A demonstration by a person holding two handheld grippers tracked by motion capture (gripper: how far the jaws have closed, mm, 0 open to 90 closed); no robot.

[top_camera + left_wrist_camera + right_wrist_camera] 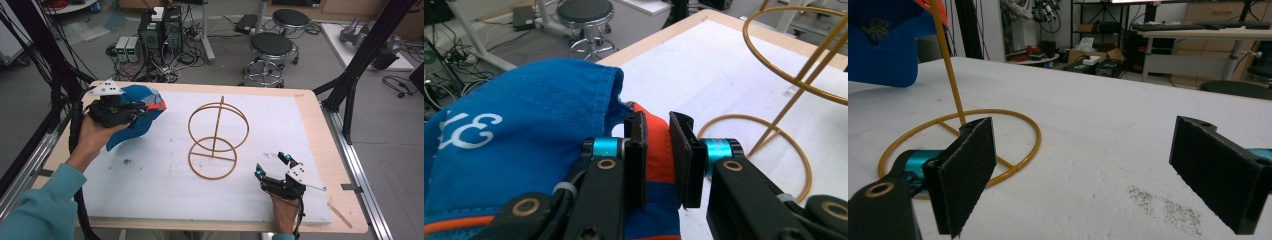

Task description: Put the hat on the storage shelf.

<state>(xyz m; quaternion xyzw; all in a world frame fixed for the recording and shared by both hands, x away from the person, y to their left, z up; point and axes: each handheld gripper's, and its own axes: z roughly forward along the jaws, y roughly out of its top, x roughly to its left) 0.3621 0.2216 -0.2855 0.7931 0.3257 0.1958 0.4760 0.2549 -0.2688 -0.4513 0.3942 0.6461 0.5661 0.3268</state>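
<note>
Blue cap (142, 107) lifted, clamped by its orange trim in left gripper (659, 150). Wire hat stand (216, 137) bare; hanging probably remains. Right gripper (274, 167) wide, idle.

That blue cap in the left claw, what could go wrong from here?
The left gripper pinches only a thin orange edge of the blue cap, so the cap might slip out and drop onto the table. If it swings toward the wire stand, that light frame could be knocked or tipped. The right gripper is open and apart from the stand, not steadying it.
</note>
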